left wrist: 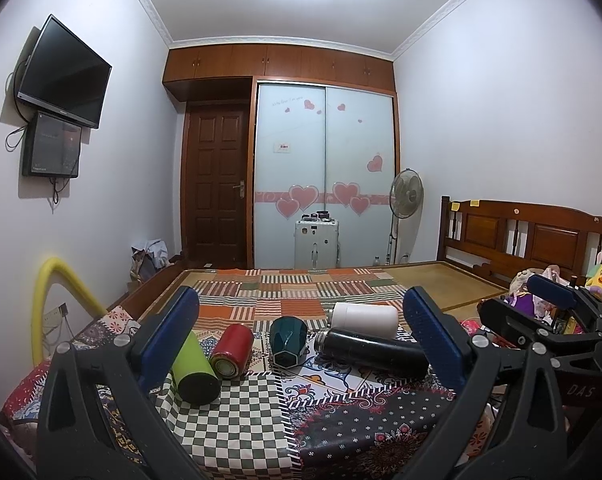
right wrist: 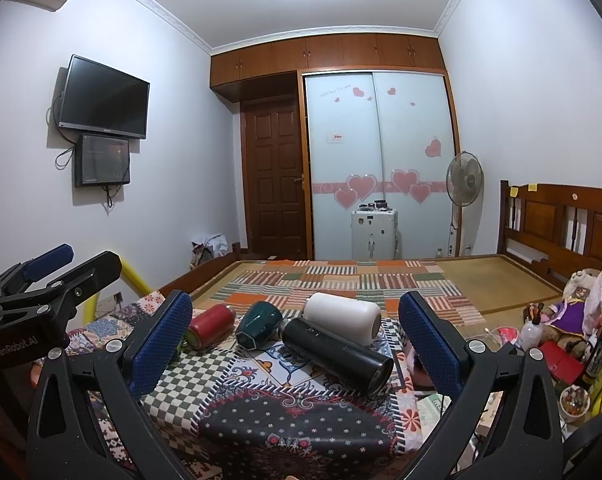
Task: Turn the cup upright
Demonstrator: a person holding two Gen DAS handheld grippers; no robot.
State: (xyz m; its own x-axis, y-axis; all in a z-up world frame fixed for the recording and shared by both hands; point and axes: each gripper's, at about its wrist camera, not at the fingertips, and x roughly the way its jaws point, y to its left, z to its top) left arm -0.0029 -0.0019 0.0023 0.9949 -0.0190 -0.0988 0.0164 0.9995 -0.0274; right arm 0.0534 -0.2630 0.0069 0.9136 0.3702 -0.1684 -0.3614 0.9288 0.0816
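Left wrist view shows the left tongs [left wrist: 301, 328] spread wide, holding nothing, hovering above a worktop [left wrist: 237, 412] covered in patchwork cloth. Five vessels lie on their sides between the blue pads. From left to right: a green bottle [left wrist: 194, 368] just beside the left pad, a red can [left wrist: 232, 346] touching it, a dark teal cup [left wrist: 288, 340] in the middle with its faceted base toward the camera, a black flask [left wrist: 371, 352], and a white bottle [left wrist: 365, 319] behind the flask. The right tongs [left wrist: 557, 312] show at the right edge of this view.

Right wrist view has the right tongs [right wrist: 295, 328] also wide and empty, above the same cloth. Here the cup [right wrist: 259, 328] lies tilted on its side between the can [right wrist: 211, 326] and the flask [right wrist: 337, 354], near the can and touching or almost touching the flask. The white bottle [right wrist: 343, 318] rests against the flask's far side. The left tongs [right wrist: 73, 260] appear at the left edge, apart from the vessels.

Beyond the worktop lies a bed [right wrist: 341, 276] with a quilt, then a wardrobe [right wrist: 381, 160] with heart stickers.
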